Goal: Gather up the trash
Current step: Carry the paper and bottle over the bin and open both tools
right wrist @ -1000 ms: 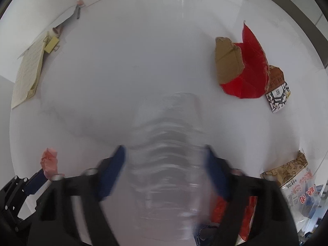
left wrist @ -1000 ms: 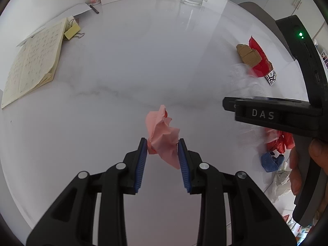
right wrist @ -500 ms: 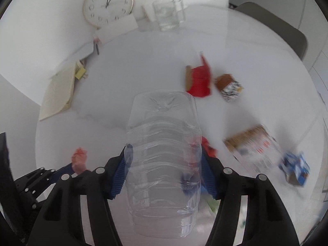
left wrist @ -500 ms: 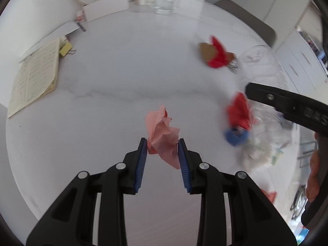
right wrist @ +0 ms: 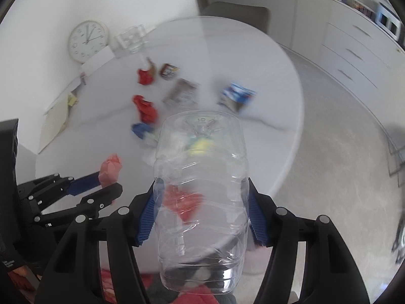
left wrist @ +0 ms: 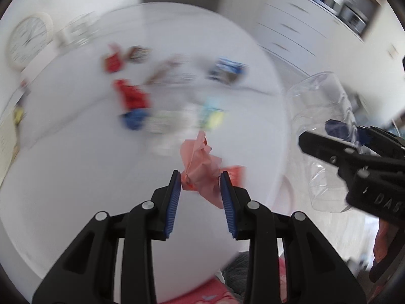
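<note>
My left gripper (left wrist: pixel 200 181) is shut on a crumpled pink paper (left wrist: pixel 197 157), held above the near edge of the round white table (left wrist: pixel 76 177). In the right wrist view the same left gripper (right wrist: pixel 106 179) and pink paper (right wrist: pixel 111 167) show at the lower left. My right gripper (right wrist: pixel 201 195) is shut on a clear empty plastic bottle (right wrist: pixel 202 152), its base pointing away from the camera. The left wrist view shows that bottle (left wrist: pixel 321 96) and the right gripper (left wrist: pixel 336 136) at the right, out past the table's rim. Both views are motion-blurred.
Loose trash lies on the table: red wrappers (right wrist: pixel 145 107), a blue scrap (right wrist: pixel 141 129), a blue-and-white packet (right wrist: pixel 238 96), a brown packet (right wrist: pixel 169 71). A clock (right wrist: pixel 87 40), a glass jug (right wrist: pixel 130 40) and a notebook (right wrist: pixel 54 119) sit far left. A chair (right wrist: pixel 235 12), drawers (right wrist: pixel 359 58) and grey carpet (right wrist: pixel 341 152) surround it.
Both grippers have risen and swung right, from over the table's middle to its near right edge, each keeping its hold. The floor and drawers have come into view.
</note>
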### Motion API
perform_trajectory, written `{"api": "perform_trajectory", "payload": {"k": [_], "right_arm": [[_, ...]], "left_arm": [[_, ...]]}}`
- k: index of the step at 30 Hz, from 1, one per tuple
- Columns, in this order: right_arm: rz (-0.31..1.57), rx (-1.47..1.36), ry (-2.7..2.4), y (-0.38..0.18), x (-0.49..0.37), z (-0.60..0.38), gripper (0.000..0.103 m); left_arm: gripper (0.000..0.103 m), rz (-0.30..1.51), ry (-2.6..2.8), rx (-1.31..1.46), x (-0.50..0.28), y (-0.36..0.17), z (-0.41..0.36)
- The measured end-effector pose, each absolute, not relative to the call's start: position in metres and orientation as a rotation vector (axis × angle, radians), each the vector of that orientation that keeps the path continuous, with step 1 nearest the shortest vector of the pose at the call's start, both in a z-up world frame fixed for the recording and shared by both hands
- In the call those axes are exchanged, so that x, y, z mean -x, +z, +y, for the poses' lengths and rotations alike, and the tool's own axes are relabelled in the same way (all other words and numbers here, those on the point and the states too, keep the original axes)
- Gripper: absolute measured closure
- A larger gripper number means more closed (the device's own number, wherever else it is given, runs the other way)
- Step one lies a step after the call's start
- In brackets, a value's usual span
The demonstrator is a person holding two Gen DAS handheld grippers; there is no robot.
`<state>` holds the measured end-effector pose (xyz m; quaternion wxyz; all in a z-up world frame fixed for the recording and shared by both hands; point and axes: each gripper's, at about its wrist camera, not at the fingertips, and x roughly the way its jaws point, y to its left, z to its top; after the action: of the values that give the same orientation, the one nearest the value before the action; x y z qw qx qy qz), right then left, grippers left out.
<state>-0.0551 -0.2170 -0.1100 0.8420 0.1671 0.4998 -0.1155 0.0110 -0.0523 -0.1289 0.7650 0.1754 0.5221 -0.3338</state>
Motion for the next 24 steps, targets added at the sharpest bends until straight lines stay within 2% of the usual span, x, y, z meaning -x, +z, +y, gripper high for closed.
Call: {"api": "perform_trajectory", "payload": {"k": [12, 13, 14, 16, 20, 24], "right_arm": [[1.098, -0.488, -0.376, -0.149, 0.172, -0.289, 0.039], [1.1, -0.491, -0.376, -0.15, 0.177, -0.292, 0.039], [1.102, -0.496, -0.375, -0.152, 0.181, -0.295, 0.039], [1.103, -0.503, -0.377, -0.155, 0.187, -0.299, 0.039], [1.102, -0.514, -0.364, -0.16, 0.193, -0.302, 0.039], [1.104, -0.513, -0.353, -0.162, 0.192, -0.302, 0.039]], "left_arm": [[0.069, 1.209, -0.907, -0.498, 0.092, -0.154, -0.146], [0.062, 1.212, -0.907, -0.503, 0.096, -0.155, -0.149], [0.045, 1.214, -0.906, -0.513, 0.101, -0.155, -0.152], [0.027, 1.193, -0.884, -0.532, 0.107, -0.153, -0.155], [0.016, 1.145, -0.868, -0.544, 0.115, -0.144, -0.154], [0.015, 1.128, -0.825, -0.555, 0.11, -0.142, -0.149]]}}
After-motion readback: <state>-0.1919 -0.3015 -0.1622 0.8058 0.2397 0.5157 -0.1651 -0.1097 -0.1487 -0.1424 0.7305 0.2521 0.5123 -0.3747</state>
